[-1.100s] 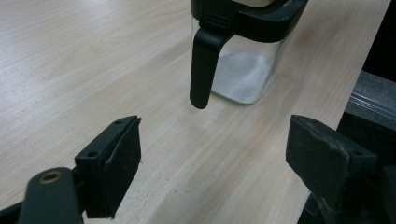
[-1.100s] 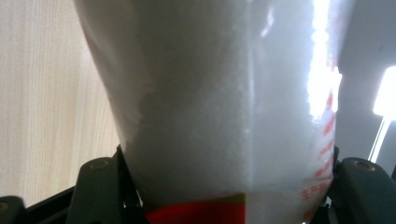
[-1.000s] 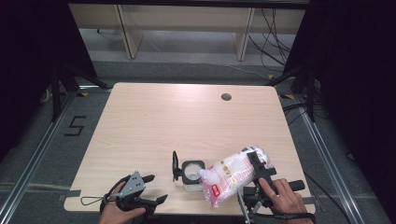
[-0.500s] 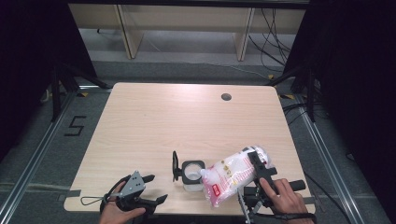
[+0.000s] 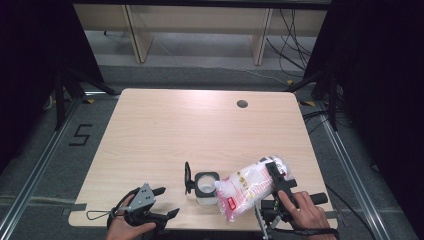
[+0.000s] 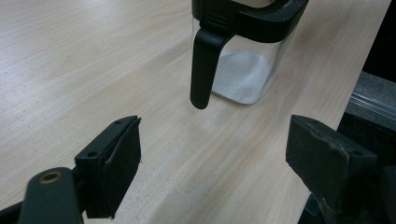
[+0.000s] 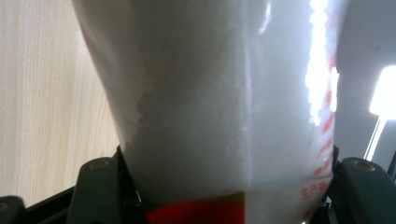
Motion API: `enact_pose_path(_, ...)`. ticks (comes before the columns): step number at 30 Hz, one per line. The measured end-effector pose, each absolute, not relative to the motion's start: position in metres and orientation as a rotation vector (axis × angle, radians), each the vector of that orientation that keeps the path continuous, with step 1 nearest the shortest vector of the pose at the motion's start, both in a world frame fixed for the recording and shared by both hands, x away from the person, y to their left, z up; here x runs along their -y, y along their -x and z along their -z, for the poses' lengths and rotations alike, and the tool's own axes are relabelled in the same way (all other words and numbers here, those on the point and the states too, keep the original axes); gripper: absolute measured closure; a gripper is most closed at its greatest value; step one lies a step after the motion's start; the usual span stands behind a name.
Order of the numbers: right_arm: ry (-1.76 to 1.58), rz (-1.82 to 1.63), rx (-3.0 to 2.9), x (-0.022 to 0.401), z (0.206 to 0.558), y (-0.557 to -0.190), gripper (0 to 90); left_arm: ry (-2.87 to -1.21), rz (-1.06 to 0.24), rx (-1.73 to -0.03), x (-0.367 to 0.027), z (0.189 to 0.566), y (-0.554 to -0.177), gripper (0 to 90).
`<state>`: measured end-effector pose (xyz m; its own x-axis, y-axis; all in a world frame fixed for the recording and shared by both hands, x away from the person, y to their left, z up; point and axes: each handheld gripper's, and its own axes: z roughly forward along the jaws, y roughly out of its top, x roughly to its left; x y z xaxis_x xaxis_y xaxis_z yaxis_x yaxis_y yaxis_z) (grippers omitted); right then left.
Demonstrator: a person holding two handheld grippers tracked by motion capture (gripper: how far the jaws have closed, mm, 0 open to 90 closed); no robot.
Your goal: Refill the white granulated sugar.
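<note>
A clear square jar with a black rim and an opened lid flap stands near the table's front edge. In the left gripper view the jar has a little white powder at its bottom, and the flap hangs down its side. My left gripper rests open to the jar's left, its jaws wide apart with nothing between them. My right gripper is shut on a plastic bag of white granules, tilted with its lower end beside the jar's mouth. The bag sits squeezed between both jaws.
The wooden table has a round cable hole at the back right. Both hands sit at its front edge. Shelving and cables lie on the floor beyond the far edge.
</note>
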<state>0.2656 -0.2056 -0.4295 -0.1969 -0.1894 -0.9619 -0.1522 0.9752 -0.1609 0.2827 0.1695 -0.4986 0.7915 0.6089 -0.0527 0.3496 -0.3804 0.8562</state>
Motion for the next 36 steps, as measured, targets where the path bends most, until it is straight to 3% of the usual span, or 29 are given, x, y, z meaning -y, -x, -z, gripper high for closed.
enact_pose_path(36, 0.244, 0.016, -1.774, 0.2062, 0.4311, -0.2657, 36.9, -1.998, -0.328, -0.724, -0.1692, 0.4986, -0.2824, 17.6)
